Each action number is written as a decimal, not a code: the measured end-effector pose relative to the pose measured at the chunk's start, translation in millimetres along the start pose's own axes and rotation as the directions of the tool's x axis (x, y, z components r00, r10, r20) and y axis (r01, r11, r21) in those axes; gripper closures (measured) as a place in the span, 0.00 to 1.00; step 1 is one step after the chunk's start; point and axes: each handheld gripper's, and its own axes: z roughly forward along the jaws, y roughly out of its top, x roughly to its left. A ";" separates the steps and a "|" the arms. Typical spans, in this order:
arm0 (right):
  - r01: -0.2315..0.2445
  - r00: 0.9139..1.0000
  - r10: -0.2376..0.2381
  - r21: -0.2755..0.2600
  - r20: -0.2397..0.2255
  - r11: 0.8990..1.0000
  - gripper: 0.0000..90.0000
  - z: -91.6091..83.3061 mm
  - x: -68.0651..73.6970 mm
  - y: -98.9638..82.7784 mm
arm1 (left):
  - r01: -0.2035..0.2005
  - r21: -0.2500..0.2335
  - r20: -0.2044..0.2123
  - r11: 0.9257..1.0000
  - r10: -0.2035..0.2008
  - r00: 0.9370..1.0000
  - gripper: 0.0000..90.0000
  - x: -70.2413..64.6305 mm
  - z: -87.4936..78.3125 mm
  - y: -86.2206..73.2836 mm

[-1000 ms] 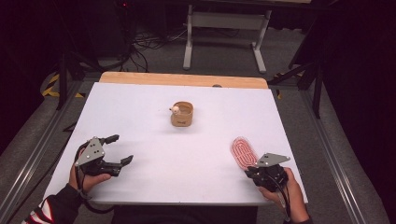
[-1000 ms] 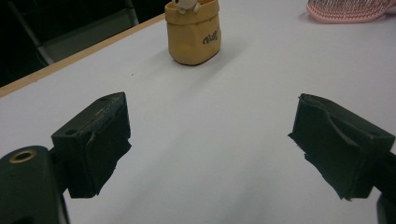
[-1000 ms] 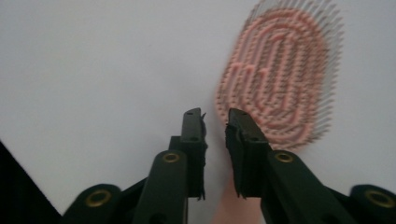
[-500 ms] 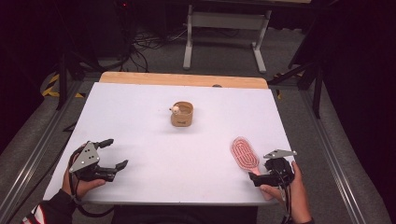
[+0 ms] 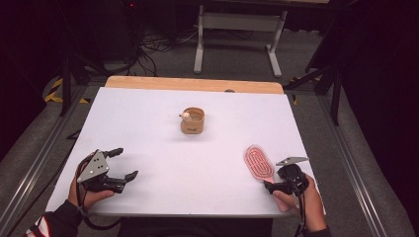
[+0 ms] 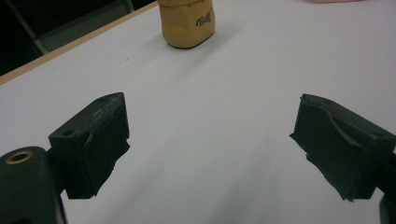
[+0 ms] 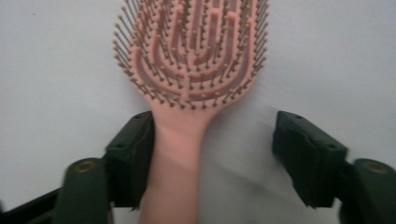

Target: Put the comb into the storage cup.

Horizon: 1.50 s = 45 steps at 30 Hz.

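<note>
Wide bare table [image 5: 148, 128] between hands; tan cup [image 5: 192, 121] only mid-table obstacle; pink hairbrush [image 5: 258, 162] near right edge.

A small tan wooden cup [image 5: 192, 121] stands mid-table on the white tabletop [image 5: 148, 113], a tiny figure at its rim. Behind the table, a grey metal stand [image 5: 240, 29] and cables [image 5: 158, 44] sit on the floor.

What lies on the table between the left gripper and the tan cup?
Nothing: in the left gripper view, only bare white table stretches from the open left gripper to the tan cup. The high view shows the same.
</note>
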 end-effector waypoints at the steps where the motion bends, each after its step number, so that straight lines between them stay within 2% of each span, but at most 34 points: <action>1: 0.009 1.000 -0.009 0.000 -0.003 1.000 0.41 -0.3 1.1 0.6 | -0.002 0.003 0.001 1.000 0.002 1.000 0.13 -0.5 0.5 0.1; 3: 0.016 1.000 -0.016 0.003 -0.014 1.000 0.47 -1.0 2.6 1.7 | -0.002 0.005 0.007 1.000 0.002 1.000 0.13 -1.1 1.4 0.1; 5: 0.019 1.000 -0.018 0.004 -0.016 1.000 0.49 -1.0 2.8 2.0 | 0.000 0.010 0.014 1.000 0.000 1.000 0.13 -1.7 2.7 -0.3; 6: 0.024 0.999 -0.024 0.000 -0.024 1.000 0.62 -1.4 3.8 3.0 | -0.002 0.014 0.018 1.000 0.002 1.000 0.13 -2.5 3.9 -0.6; 12: 0.039 0.999 -0.040 -0.018 -0.031 0.999 0.77 -1.0 4.4 3.7 | -0.023 0.036 0.037 0.999 0.021 0.999 0.13 -6.7 9.4 -0.1; 18: 0.044 0.998 -0.047 -0.054 -0.044 0.998 0.77 -1.2 2.6 0.4 | -0.017 0.035 0.040 0.999 0.016 0.999 0.13 -6.6 9.5 -0.4; 25: 0.056 0.998 -0.061 -0.134 -0.033 0.989 0.77 -2.9 4.8 0.2 | -0.021 0.035 0.038 0.999 0.020 0.999 0.13 -6.0 8.9 -0.3; 33: 0.050 0.999 -0.049 -0.254 0.009 0.966 0.77 -10.4 3.3 -0.6 | -0.020 0.036 0.037 0.999 0.018 0.999 0.13 -6.2 9.6 -0.1; 36: 0.042 0.999 -0.037 -0.312 0.021 0.949 0.77 -14.9 2.2 -1.1 | -0.021 0.037 0.035 0.999 0.020 0.999 0.13 -6.1 9.5 0.1; 37: 0.041 0.999 -0.035 -0.338 0.024 0.940 0.77 -16.8 1.7 -1.3 | -0.021 0.035 0.034 0.999 0.020 0.999 0.13 -6.2 9.5 0.3; 39: 0.032 0.999 -0.029 -0.373 0.012 0.927 0.77 -20.5 0.7 -0.9 | -0.021 0.035 0.035 0.999 0.020 0.999 0.13 -6.3 10.1 0.5; 41: 0.041 0.999 -0.029 -0.406 0.036 0.913 0.77 -23.6 1.4 0.0 | -0.021 0.035 0.036 0.999 0.019 0.999 0.13 -6.7 10.7 0.7; 45: 0.050 0.998 -0.028 -0.436 0.058 0.899 0.77 -25.1 3.4 2.2 | -0.017 0.030 0.037 0.999 0.016 0.999 0.13 -6.3 11.2 1.0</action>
